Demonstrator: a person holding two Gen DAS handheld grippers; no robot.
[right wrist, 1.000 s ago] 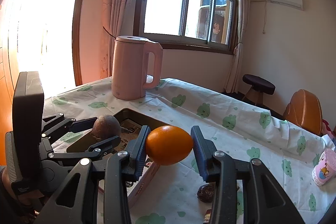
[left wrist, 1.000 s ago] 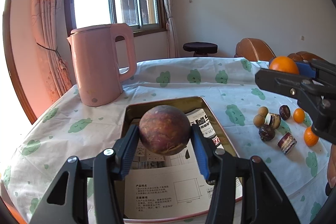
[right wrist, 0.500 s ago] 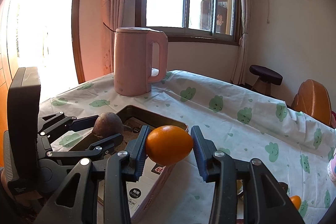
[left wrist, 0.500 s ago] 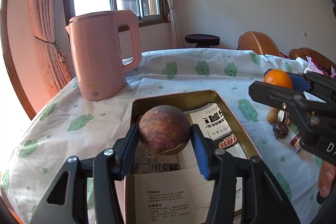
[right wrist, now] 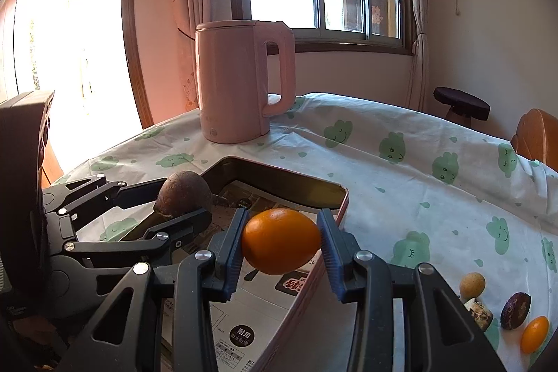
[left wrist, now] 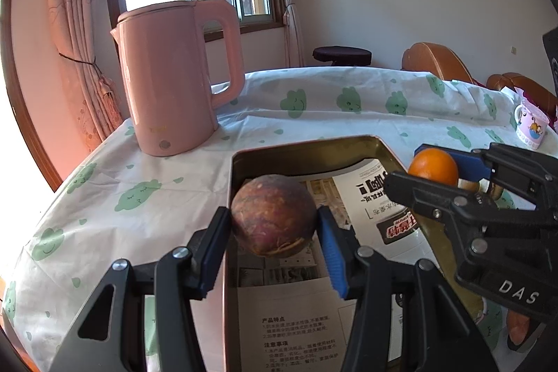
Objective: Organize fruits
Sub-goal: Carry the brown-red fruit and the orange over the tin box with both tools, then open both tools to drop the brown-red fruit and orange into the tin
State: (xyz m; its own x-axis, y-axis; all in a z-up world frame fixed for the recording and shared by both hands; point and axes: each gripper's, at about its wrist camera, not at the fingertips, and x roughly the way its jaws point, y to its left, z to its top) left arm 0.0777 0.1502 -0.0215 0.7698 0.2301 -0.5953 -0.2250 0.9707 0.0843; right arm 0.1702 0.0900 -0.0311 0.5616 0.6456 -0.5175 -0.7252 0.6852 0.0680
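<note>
The left gripper (left wrist: 273, 222) is clamped on a brown-purple round fruit (left wrist: 273, 215) and holds it in the air above the open metal tin (left wrist: 296, 150). The right gripper (right wrist: 280, 246) is clamped on an orange (right wrist: 280, 246), which hangs over the right rim of the same tin. Both fruits are round and smooth, so one may slip from the pads if the hold loosens too high, and then it can bounce out of the tin and roll over the surface (right wrist: 401, 183). The two grippers are also near each other (their black frames almost overlap in the left wrist view), so they could knock together above the tin.

Printed papers (left wrist: 380, 201) with Chinese text lie in the tin; most characters are too small to read. The right gripper's body shows the letters "DAS". The pink kettle (left wrist: 171, 75) carries a faint mark that cannot be read.
</note>
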